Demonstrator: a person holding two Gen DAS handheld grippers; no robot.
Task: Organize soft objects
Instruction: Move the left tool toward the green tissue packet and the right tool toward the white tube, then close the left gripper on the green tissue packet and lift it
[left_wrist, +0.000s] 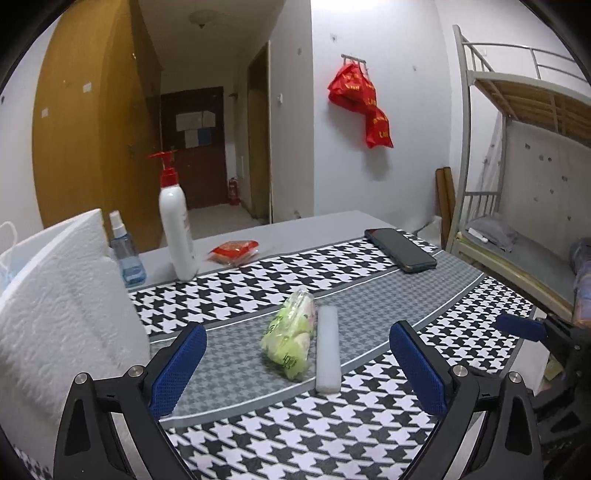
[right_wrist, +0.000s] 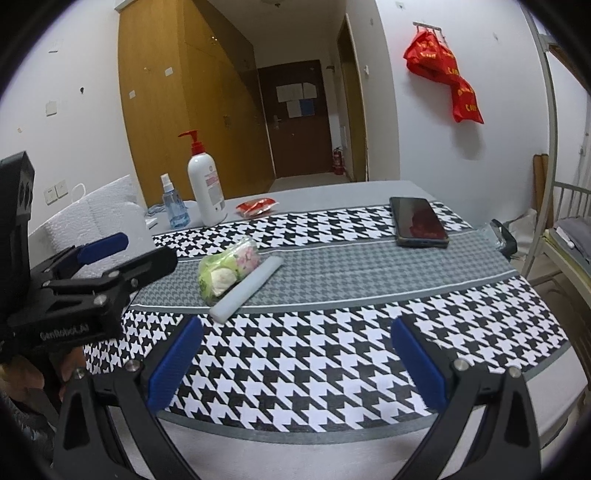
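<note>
Above the table's near edge we hold the left gripper (left_wrist: 297, 363) and right gripper (right_wrist: 295, 354) spread wide, both empty. Mid-table on the houndstooth cloth (left_wrist: 258, 435), a clear bag (left_wrist: 291, 334) holding pale soft pieces touches a white foam bar (left_wrist: 328, 350).

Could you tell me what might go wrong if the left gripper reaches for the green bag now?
1. The white foam strip lies against the green bag, so the open left gripper could pinch both together.
2. The bag looks slippery and may squeeze out.
3. A wide sweep might knock over the pump bottle.
</note>
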